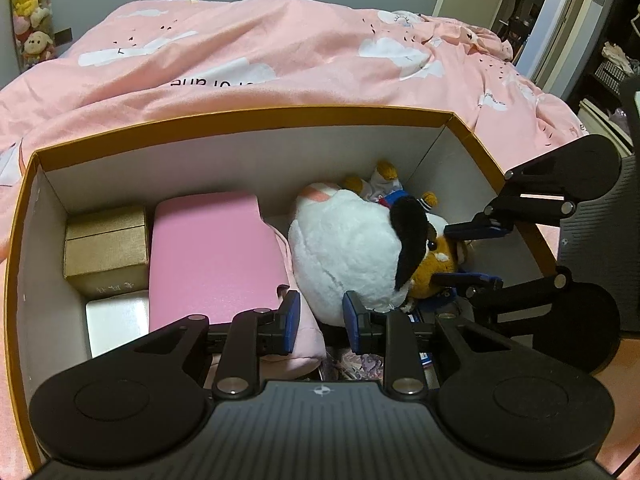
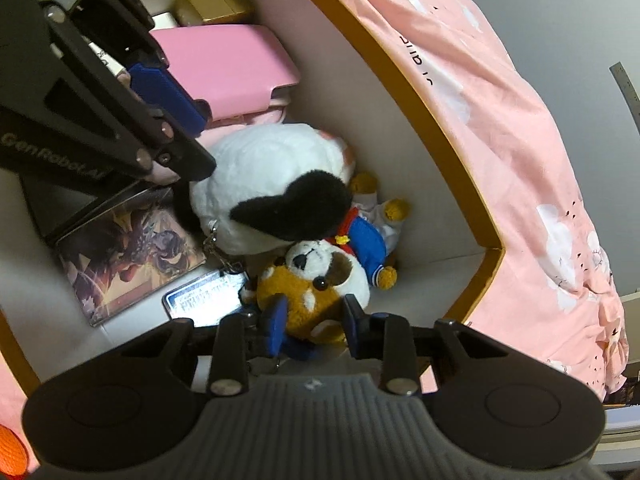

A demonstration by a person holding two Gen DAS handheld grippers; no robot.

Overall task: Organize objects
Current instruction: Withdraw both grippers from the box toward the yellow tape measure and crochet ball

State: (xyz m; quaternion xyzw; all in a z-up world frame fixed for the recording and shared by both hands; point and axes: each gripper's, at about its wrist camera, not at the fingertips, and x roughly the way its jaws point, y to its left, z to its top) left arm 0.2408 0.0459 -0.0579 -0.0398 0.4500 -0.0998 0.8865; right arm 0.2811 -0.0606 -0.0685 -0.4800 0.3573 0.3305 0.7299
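Blue-padded jaws of the left gripper (image 1: 322,322) stand apart, empty, low in the orange-rimmed box (image 1: 256,114) between the pink case (image 1: 212,256) and the white plush (image 1: 348,248). The right gripper (image 2: 314,322) has its jaws spread either side of the brown plush dog (image 2: 316,280), which lies near the box's right corner; whether they squeeze it, I cannot tell. Bare floor shows beside the picture tin (image 2: 128,256). The box sits on the pink bed cover (image 1: 280,48).

A bed (image 1: 280,52) carried everything, covered by a rumpled pink duvet (image 1: 224,40) printed with white clouds. An open cardboard box (image 1: 256,114) with an orange rim and white inner walls sat directly on the duvet.
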